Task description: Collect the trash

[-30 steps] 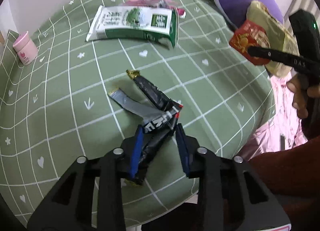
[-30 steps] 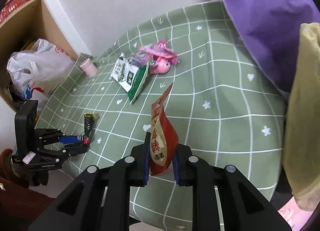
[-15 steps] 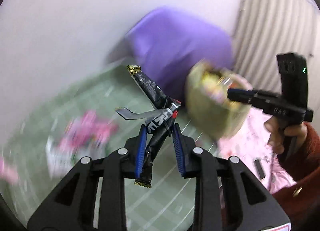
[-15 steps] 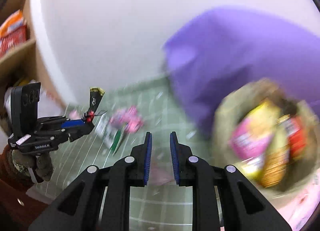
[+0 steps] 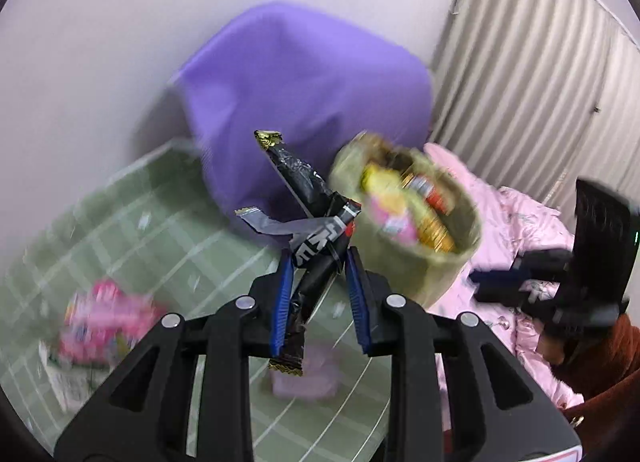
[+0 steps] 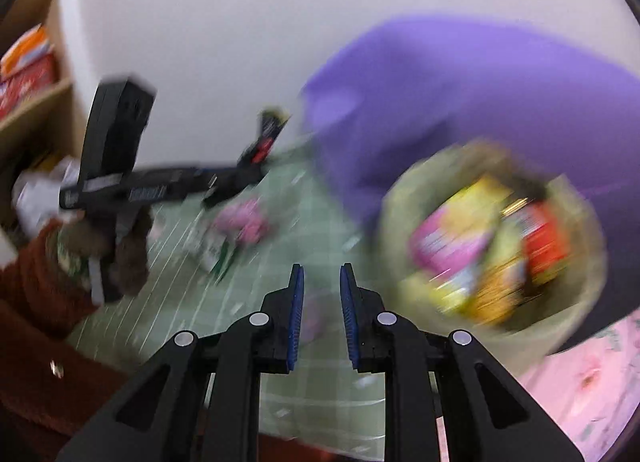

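Up front, the black wrapper [image 5: 310,198] sits clamped between the left fingers [image 5: 282,302].

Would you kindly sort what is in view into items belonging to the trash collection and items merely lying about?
Job:
- black wrapper in left gripper
- trash bin
- pink wrapper on the table
- right gripper, empty

Lying about:
- purple cushion
- pink bedding

Both grippers, the left gripper [image 5: 318,282] and the right gripper [image 6: 322,314], are matte black frames with silver round screws and ribbed blue pads lining the jaws. A rust-brown knitted sleeve [image 6: 28,282] covers the left arm, though blurred.
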`<action>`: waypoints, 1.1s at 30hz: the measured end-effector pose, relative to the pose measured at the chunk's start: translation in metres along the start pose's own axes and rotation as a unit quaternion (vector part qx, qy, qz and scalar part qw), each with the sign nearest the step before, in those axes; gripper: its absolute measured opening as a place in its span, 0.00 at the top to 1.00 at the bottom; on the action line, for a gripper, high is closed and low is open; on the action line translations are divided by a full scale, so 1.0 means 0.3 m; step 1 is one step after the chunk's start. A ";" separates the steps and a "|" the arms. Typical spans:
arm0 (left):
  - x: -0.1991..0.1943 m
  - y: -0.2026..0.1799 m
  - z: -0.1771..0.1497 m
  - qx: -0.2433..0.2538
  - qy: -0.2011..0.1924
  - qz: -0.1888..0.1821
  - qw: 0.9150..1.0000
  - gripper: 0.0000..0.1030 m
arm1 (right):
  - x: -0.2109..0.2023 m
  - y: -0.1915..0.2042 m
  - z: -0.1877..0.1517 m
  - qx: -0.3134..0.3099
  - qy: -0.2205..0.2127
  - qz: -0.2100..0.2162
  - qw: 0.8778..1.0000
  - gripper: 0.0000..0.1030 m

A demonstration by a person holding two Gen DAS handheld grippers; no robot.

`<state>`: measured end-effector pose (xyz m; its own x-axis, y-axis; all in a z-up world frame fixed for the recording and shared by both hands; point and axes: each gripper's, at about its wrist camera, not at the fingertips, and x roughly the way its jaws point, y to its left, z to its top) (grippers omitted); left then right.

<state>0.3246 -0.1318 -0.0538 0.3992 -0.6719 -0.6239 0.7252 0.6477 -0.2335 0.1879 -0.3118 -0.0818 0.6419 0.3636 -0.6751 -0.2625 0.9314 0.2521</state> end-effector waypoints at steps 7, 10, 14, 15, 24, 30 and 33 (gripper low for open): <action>-0.081 0.111 -0.229 -0.086 0.025 0.039 0.995 0.75 | 0.275 0.015 -0.191 0.041 0.033 0.012 0.999 0.48; -0.098 0.142 -0.312 -0.117 0.040 0.047 0.991 0.75 | 0.352 -0.029 -0.211 0.065 0.052 0.012 0.996 0.45; -0.111 0.163 -0.377 -0.153 0.045 0.056 0.986 0.75 | 0.427 -0.014 -0.208 0.040 0.082 -0.020 0.996 0.45; -0.114 0.170 -0.390 -0.161 0.045 0.058 0.984 0.75 | 0.447 -0.007 -0.209 0.035 0.088 -0.018 0.995 0.45; -0.190 0.205 -0.494 -0.196 0.049 0.091 0.975 0.75 | 0.566 0.089 -0.153 -0.056 0.109 -0.068 0.990 0.44; -0.218 0.230 -0.540 -0.219 0.054 0.102 0.969 0.74 | 0.620 0.150 -0.132 -0.095 0.119 -0.078 0.985 0.44; -0.229 0.233 -0.558 -0.220 0.059 0.106 0.968 0.74 | 0.626 0.157 -0.124 -0.101 0.122 -0.067 0.985 0.47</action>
<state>0.2539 0.0198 -0.1521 0.4266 -0.4781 -0.7677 0.3149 0.8743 -0.3695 0.2694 -0.2002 -0.2226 0.4943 0.1998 -0.8460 -0.3417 0.9395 0.0223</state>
